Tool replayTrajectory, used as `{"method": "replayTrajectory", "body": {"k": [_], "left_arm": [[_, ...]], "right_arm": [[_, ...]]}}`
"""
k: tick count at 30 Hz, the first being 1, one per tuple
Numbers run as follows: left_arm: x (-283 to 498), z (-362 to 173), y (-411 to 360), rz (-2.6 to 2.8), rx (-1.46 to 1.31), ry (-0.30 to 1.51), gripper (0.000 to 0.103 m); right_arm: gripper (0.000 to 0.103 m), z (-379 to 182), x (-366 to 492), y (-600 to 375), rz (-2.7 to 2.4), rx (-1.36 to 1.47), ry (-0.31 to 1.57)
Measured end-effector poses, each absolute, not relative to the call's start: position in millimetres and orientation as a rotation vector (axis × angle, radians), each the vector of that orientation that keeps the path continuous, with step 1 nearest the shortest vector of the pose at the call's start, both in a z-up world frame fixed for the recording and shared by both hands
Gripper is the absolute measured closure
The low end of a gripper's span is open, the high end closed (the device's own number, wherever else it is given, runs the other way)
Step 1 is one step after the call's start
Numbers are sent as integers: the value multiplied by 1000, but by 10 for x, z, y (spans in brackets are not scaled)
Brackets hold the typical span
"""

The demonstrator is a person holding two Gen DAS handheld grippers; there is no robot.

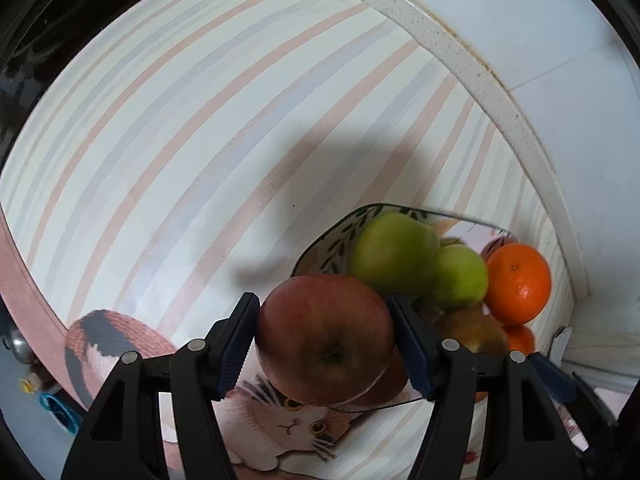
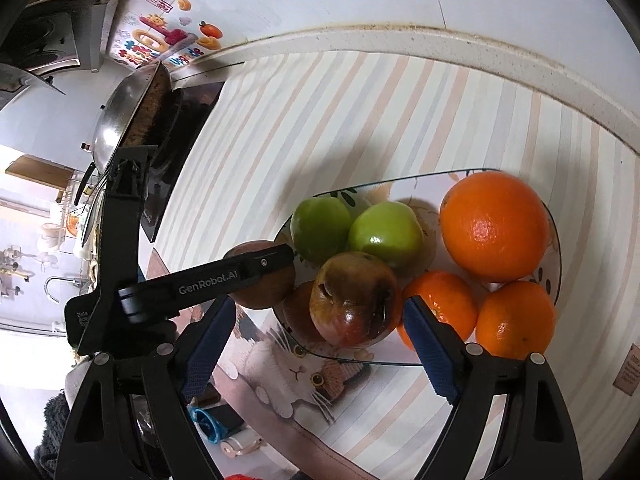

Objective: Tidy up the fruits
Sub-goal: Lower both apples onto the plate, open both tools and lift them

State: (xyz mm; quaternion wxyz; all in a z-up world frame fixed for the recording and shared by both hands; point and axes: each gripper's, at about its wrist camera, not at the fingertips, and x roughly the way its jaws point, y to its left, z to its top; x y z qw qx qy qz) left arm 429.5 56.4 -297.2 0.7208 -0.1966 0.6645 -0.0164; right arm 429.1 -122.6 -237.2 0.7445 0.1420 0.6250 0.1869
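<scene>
We see a round, dull-red apple (image 1: 325,338) clamped between the blue ribbed pads (image 1: 236,350) of the left gripper (image 1: 325,340), its stem dimple turned toward the left wrist camera. From the right wrist view the same apple (image 2: 262,280) sits just past the left rim of a shallow glass plate with a dark rim and a leaf print (image 2: 554,236), half hidden behind the black finger of the left gripper (image 2: 276,266) that crosses it.

On the plate we count two smooth green apples (image 2: 320,230) (image 2: 386,234) touching side by side at the back, a bruised red-brown apple with dark soft patches (image 2: 354,306) in front of them, and another reddish apple (image 2: 298,310) partly hidden beside it. To the right lie one large bright orange (image 2: 494,226) and two smaller oranges (image 2: 442,304) (image 2: 516,320) in front of it, all touching.

The right gripper (image 2: 320,344) is spread wide, gripping nothing; the bruised apple appears between its blue pads (image 2: 432,350), though we cannot tell how far above the plate they hang.

Everything rests on a pastel-striped tablecloth with a calico cat print (image 2: 304,376), laid on a counter with a speckled white raised edge (image 2: 400,38). At the far left stands a steel wok (image 2: 120,120) on a black stove top (image 2: 188,120).
</scene>
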Motion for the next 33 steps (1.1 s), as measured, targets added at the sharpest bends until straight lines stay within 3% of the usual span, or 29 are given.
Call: {"method": "replayTrajectory", "body": {"k": [15, 17, 19, 28, 33], "left_arm": [[4324, -3007, 584, -54, -468, 1508, 39], [4314, -2992, 587, -70, -474, 1506, 33], [4308, -2960, 579, -81, -463, 1504, 17], [4186, -2669, 582, -63, -376, 1447, 17], [3830, -2335, 546, -25, -267, 1362, 17]], "right_arm": [[15, -2428, 4314, -1274, 378, 335, 1376], [15, -2393, 4302, -1278, 377, 338, 1369], [13, -2370, 4289, -1281, 378, 339, 1363], [8, -2253, 4165, -1316, 352, 336, 1334], [6, -2105, 3977, -1326, 248, 181, 1282]]}}
